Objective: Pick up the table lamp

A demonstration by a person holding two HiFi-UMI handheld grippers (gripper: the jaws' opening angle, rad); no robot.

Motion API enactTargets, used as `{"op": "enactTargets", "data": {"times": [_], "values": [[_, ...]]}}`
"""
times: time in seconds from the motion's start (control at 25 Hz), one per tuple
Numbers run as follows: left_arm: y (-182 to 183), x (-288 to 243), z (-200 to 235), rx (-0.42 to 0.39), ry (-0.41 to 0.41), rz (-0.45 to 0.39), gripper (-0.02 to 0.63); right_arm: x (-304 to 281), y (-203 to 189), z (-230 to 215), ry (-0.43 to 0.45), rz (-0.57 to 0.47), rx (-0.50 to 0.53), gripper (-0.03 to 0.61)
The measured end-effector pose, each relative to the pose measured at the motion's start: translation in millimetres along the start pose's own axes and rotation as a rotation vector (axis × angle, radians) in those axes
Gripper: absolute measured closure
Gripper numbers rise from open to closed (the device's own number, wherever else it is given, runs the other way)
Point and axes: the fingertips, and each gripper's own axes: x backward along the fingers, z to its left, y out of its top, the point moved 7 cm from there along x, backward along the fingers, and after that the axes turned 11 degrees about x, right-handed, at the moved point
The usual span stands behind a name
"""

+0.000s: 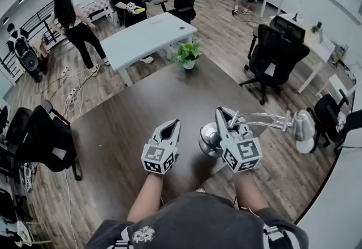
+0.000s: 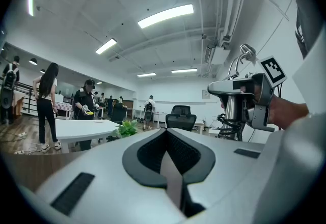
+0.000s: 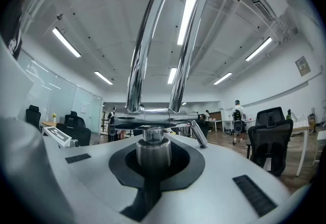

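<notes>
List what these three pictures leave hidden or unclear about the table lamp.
- Head view: the right gripper covers the post of the table lamp, so whether its base rests on the dark table or hangs lifted cannot be told.
- Right gripper view: the lamp's shade lies beyond the top edge; only the post and twin arms show.
- Left gripper view: the body of the left gripper hides the lamp's base.
</notes>
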Motion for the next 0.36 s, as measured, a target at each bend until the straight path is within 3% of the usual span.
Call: {"op": "enactTargets", "data": {"times": [0.36], "values": [[-6.3, -2.6, 2.9, -0.007, -0.011, 0.013, 0.607, -3.7, -6.2, 0.0, -0.015, 0.007, 0.018, 0.541]]}}
